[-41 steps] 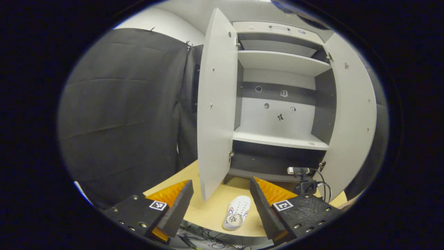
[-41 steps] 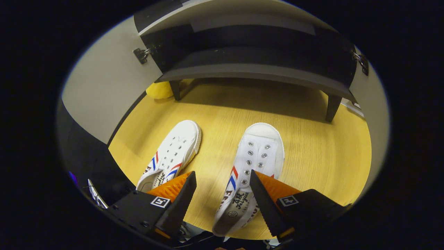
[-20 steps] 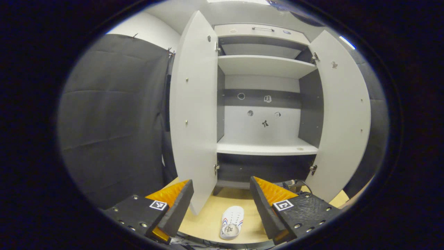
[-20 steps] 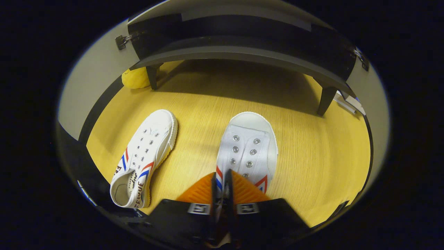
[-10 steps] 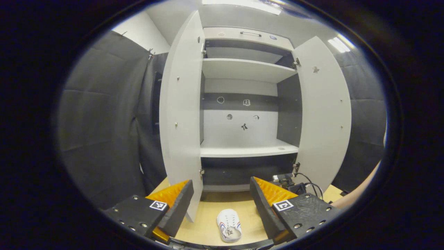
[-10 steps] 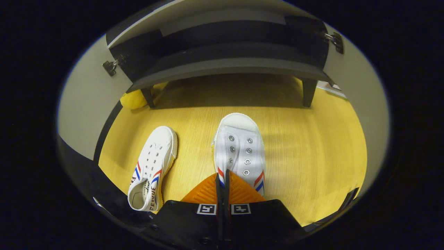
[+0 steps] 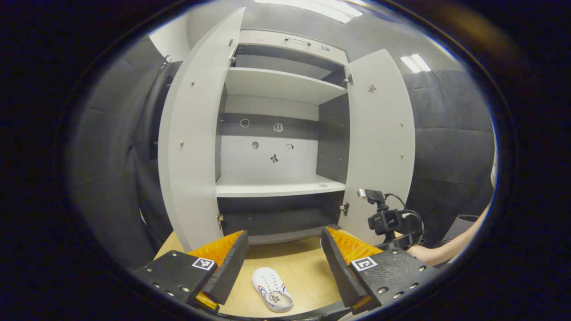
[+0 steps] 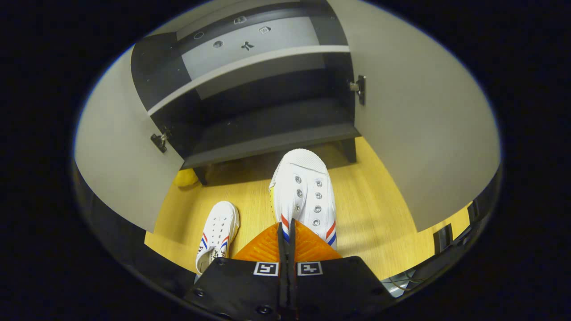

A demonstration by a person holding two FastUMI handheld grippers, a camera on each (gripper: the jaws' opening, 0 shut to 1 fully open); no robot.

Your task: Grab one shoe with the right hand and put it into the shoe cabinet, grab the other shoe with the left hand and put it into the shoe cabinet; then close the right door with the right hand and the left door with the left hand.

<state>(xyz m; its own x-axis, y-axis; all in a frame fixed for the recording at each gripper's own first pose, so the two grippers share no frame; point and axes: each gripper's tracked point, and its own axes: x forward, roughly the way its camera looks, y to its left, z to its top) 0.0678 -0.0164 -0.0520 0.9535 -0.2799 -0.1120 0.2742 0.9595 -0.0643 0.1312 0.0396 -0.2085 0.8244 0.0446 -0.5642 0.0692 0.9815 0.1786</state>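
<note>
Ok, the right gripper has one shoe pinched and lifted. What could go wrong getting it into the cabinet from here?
The right gripper pinches the held shoe only at its heel edge, so the long toe could swing or slip out.

The toe points at the front edge of the bottom shelf and may catch on it.

The other shoe lies on the floor just left of the path and could be knocked.

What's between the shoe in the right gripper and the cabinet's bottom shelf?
Nothing solid: in the right gripper view the held shoe points at the dark bottom shelf, with bare wooden floor below the gap.
</note>
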